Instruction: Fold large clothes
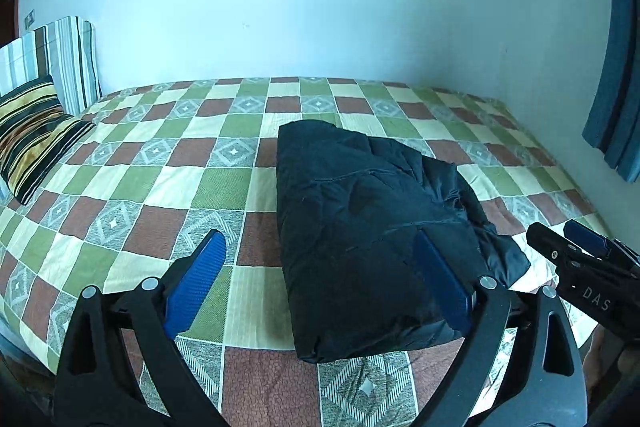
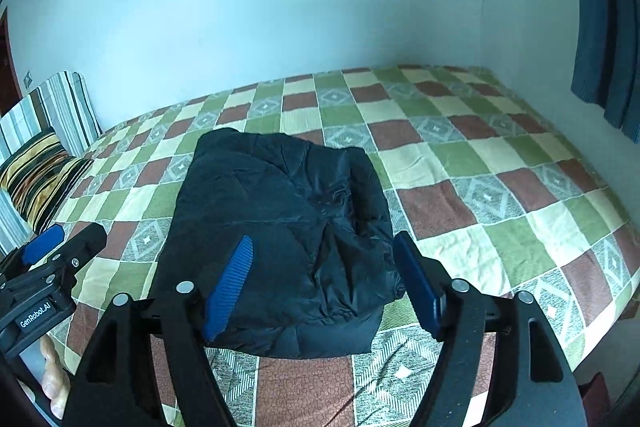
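Cool bluish daylight, sharp, fisheye-curved edges

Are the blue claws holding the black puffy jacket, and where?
No, nothing is held. Both the left gripper and the right gripper are open above the folded black padded jacket, which lies loose on the checked bedspread.

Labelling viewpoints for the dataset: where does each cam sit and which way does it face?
Left wrist: on the left gripper, looking forward and down at the folded dark jacket on the checked bed; own open fingers frame it, right gripper at right edge.
Right wrist: on the right gripper, same downward look at the jacket; own open fingers, left gripper and fingertips at lower left.
Shared: jacket, bed, striped pillows, wall, blue curtain.
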A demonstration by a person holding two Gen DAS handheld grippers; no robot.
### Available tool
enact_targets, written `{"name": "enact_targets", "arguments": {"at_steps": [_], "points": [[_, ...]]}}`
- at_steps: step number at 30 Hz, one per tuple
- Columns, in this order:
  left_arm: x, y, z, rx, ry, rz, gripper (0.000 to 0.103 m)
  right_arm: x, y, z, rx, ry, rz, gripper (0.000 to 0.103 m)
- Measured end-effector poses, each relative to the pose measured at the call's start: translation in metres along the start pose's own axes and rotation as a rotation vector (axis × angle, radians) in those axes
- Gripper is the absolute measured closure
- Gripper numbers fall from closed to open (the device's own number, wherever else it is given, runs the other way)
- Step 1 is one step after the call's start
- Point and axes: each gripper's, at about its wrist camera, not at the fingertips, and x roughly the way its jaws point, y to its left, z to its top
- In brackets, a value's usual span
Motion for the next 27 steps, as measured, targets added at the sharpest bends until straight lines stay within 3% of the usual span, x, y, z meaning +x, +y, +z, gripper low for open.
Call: {"name": "enact_targets", "arguments": {"at_steps": [10,27], "points": [[-0.023,0.000,-0.006,0.010,-0.037,0.016,0.004,-0.019,0.009,-0.006,-0.029,-0.043,-0.016,0.021],[-0.053,0.000,-0.013,0.024,-0.090,0.021,0.003,-0.041,0.014,-0.012,-0.030,-0.079,-0.019,0.021]]}}
